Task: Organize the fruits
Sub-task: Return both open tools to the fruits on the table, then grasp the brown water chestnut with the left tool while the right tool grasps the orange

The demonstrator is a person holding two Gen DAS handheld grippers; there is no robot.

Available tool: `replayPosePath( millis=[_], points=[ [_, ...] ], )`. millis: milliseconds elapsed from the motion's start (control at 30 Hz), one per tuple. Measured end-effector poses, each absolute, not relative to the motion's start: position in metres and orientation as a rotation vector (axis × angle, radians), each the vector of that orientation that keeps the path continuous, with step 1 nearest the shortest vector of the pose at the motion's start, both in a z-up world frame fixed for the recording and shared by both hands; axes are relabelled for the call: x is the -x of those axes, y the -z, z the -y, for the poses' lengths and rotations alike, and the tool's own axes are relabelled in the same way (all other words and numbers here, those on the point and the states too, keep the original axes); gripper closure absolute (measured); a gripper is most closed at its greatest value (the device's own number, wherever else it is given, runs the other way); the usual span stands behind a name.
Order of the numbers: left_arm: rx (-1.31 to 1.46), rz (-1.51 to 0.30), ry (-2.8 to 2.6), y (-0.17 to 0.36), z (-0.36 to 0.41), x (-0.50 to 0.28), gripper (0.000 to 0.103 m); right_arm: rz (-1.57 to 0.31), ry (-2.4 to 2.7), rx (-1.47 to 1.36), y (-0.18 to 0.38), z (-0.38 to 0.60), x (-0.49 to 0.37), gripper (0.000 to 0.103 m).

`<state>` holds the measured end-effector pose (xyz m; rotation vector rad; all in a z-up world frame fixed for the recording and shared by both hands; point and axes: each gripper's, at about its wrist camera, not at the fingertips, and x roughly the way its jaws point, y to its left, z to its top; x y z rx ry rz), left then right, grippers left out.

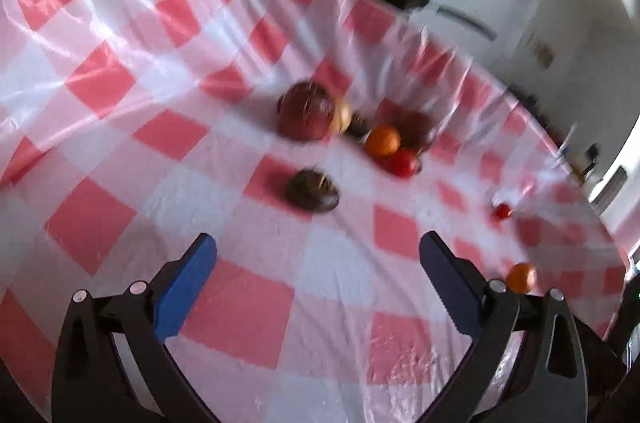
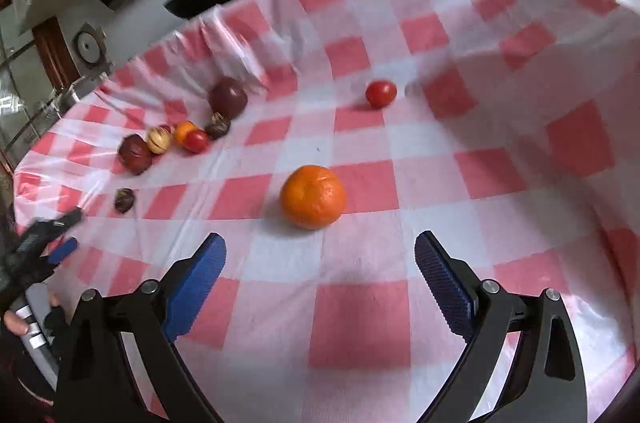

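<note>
Both claws are wide and empty; right claw [image 2: 320, 255] must go forward, centering the orange [image 2: 313, 197] just ahead between its pads before closing softly

Blur, overlaps and cut edges

In the left wrist view motion blur smeared the fruit cluster [image 1: 352, 127] ahead of the left gripper [image 1: 318, 251]; a pale fruit [image 1: 342, 114] and a dark one [image 1: 357, 127] sat half hidden behind their neighbours. Beside the right finger, an orange [image 1: 521, 277] was partly covered by the linkage. In the right wrist view the left gripper [image 2: 60, 235] was cut off at the frame's edge.
</note>
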<state>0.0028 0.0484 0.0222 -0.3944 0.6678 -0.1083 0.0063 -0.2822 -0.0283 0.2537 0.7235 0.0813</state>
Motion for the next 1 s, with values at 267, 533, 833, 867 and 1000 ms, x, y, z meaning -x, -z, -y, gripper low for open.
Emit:
replayPosePath(
  millis=[267, 533, 833, 867, 1000],
  points=[
    [0.401, -0.690, 0.145, -0.023, -0.050, 0.000, 0.002, -0.809, -0.054, -0.193, 0.024, 0.267, -0.057, 0.035],
    [0.391, -0.778, 0.095, -0.016, -0.047, -0.020, 0.002, -0.832, -0.036, -0.235, 0.026, 0.278, -0.059, 0.056],
    [0.288, -0.859, 0.007, -0.009, -0.029, -0.084, 0.016, -0.835, -0.073, -0.274, 0.027, 0.281, -0.060, 0.056],
    [0.265, -0.872, 0.002, -0.007, -0.025, -0.091, 0.020, -0.835, -0.073, -0.273, 0.027, 0.281, -0.060, 0.056],
    [0.197, -0.877, -0.004, -0.006, -0.014, -0.101, 0.036, -0.834, -0.076, -0.277, 0.027, 0.281, -0.060, 0.056]
  ],
)
